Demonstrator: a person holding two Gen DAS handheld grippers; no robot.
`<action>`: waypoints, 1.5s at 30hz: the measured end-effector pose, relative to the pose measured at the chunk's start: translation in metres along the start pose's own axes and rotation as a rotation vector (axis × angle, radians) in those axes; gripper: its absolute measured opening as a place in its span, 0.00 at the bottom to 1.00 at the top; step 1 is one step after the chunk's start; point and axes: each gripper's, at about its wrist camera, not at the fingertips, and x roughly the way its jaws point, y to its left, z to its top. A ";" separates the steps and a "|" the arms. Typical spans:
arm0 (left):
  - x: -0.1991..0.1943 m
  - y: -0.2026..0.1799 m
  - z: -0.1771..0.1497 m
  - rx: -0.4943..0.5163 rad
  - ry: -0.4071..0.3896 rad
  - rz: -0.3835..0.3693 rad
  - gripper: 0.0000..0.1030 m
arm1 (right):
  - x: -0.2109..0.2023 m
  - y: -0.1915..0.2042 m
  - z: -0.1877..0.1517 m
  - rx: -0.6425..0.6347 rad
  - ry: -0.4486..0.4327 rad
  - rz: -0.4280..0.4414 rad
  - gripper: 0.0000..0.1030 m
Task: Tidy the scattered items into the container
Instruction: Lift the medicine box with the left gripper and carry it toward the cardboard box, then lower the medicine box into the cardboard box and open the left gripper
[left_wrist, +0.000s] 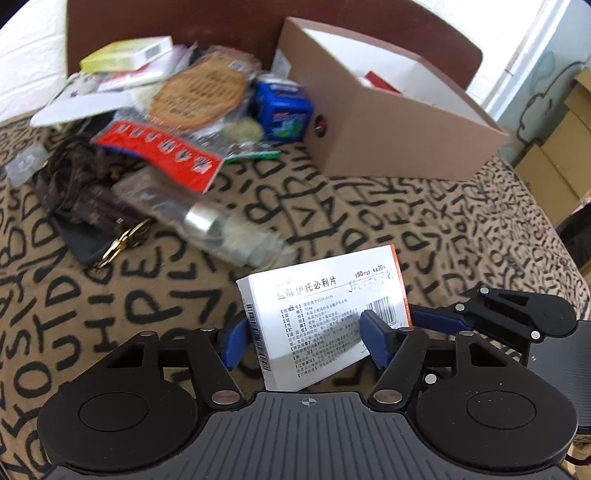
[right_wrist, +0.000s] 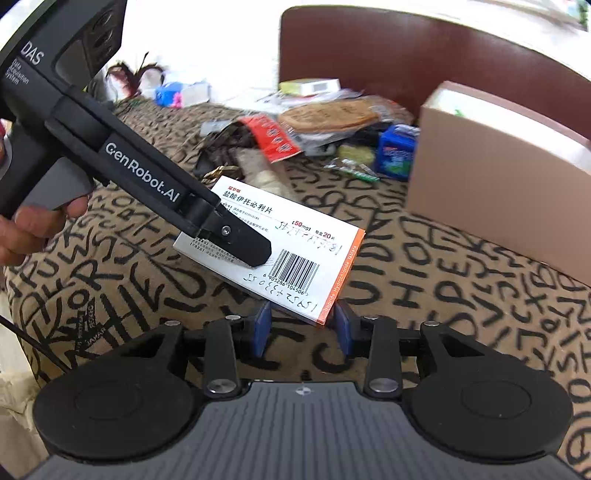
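Left gripper (left_wrist: 301, 338) has its blue pads clamped on the medicine box (left_wrist: 325, 314), holding it up off the surface. Right gripper (right_wrist: 302, 326) sits at the box's orange corner, pads either side, contact unclear.

Glossy white card medicine box (left_wrist: 325, 314); matt brown cardboard container (left_wrist: 388, 110); printed cloth cover (left_wrist: 332, 210).

In the left wrist view the medicine box (left_wrist: 325, 317) is in the lower centre, above the bedspread (left_wrist: 369, 214), between the fingers of the left gripper (left_wrist: 306, 339). The pile of items (left_wrist: 166, 122) lies in the upper left – the cardboard container (left_wrist: 399, 122) stands right of it, in the upper right.
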 end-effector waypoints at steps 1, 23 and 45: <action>-0.002 -0.005 0.003 0.011 -0.009 -0.003 0.68 | -0.005 -0.003 0.001 0.005 -0.013 -0.007 0.40; 0.012 -0.109 0.196 0.180 -0.272 -0.144 0.71 | -0.047 -0.141 0.099 0.009 -0.300 -0.364 0.41; 0.190 -0.124 0.312 0.097 -0.110 -0.182 0.82 | 0.059 -0.291 0.133 0.096 -0.094 -0.494 0.51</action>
